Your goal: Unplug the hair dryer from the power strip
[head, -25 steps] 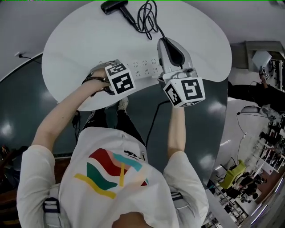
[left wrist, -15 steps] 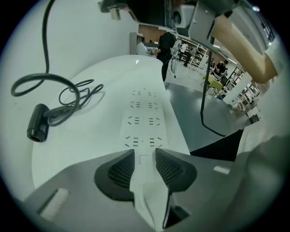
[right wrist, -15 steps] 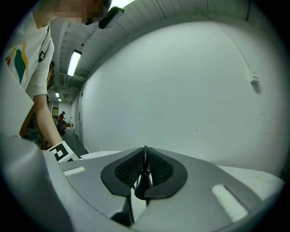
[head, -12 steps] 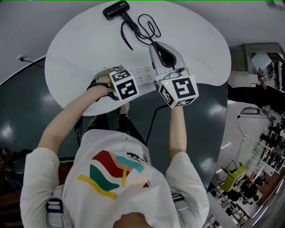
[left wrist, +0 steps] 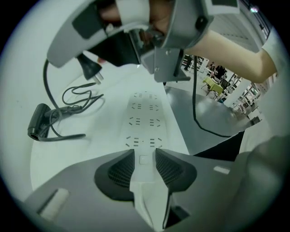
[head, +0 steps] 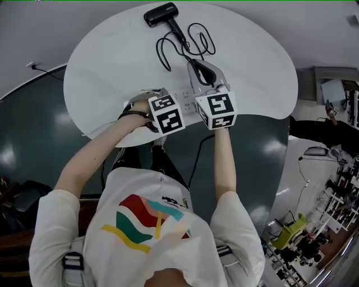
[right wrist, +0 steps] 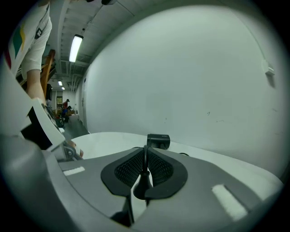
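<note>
A black hair dryer (head: 161, 14) lies at the table's far side, its cable (head: 185, 45) looped in front of it. The white power strip (head: 184, 95) lies near the front edge. My left gripper (left wrist: 145, 156) points steeply down and is shut on the strip's (left wrist: 143, 122) near end. My right gripper (head: 195, 63) hovers above the strip, shut on the black plug (left wrist: 89, 67). The plug's prongs hang free in the air, clear of the sockets. In the right gripper view the plug (right wrist: 142, 174) sits between the pads, with the dryer (right wrist: 158, 141) beyond.
The round white table (head: 101, 61) ends just behind the strip; dark floor lies below its front edge. The strip's own black cord (left wrist: 204, 122) hangs off the table to the right. A grey wall stands behind the table.
My right gripper has come down toward the table with the plug still in it, and the cable loops have shifted. The left gripper has stayed on the strip.
</note>
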`<action>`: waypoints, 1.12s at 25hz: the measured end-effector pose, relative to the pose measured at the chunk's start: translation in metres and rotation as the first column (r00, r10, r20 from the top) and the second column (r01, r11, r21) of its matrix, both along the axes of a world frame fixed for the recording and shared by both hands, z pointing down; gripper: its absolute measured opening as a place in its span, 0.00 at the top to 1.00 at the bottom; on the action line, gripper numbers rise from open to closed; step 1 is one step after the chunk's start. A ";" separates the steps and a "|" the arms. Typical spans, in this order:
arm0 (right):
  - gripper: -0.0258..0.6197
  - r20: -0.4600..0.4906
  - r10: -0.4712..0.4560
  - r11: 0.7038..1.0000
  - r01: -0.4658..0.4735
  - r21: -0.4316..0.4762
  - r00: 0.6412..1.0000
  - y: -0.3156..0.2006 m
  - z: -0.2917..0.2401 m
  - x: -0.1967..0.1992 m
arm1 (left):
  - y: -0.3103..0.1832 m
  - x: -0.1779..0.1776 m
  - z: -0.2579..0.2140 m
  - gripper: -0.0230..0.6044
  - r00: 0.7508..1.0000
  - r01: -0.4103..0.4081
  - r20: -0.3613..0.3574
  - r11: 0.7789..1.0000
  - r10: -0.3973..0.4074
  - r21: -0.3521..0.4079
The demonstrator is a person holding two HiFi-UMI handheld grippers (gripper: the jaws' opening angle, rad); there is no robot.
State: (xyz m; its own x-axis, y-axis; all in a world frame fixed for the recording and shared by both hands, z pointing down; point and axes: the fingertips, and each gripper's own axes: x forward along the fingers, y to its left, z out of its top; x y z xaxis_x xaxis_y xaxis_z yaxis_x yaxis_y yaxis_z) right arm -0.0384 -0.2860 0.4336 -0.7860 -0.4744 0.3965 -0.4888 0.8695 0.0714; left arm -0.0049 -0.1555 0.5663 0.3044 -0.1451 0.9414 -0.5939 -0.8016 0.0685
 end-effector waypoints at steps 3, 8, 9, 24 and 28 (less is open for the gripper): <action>0.90 -0.033 -0.006 1.000 0.005 -0.030 0.999 0.004 0.021 0.000 | 0.002 0.002 -0.001 0.73 1.000 0.016 -0.026 1.000 -0.015 0.024; 0.90 -0.032 -0.005 0.998 0.003 -0.057 0.999 0.008 0.035 0.003 | 0.003 0.003 0.001 0.73 1.000 0.023 -0.022 1.000 -0.022 0.021; 0.90 -0.036 -0.005 0.998 0.003 -0.058 0.999 0.008 0.037 0.004 | 0.002 0.003 0.001 0.73 1.000 0.022 -0.022 1.000 -0.022 0.020; 0.89 -0.272 -0.054 0.998 0.045 -0.038 0.961 -0.005 0.101 0.018 | -0.001 0.002 0.007 0.73 0.999 0.031 -0.024 0.999 -0.030 0.014; 0.89 -0.284 -0.050 0.998 0.039 -0.045 0.958 -0.003 0.109 0.022 | -0.001 0.002 0.007 0.74 0.999 0.031 -0.022 0.999 -0.031 0.015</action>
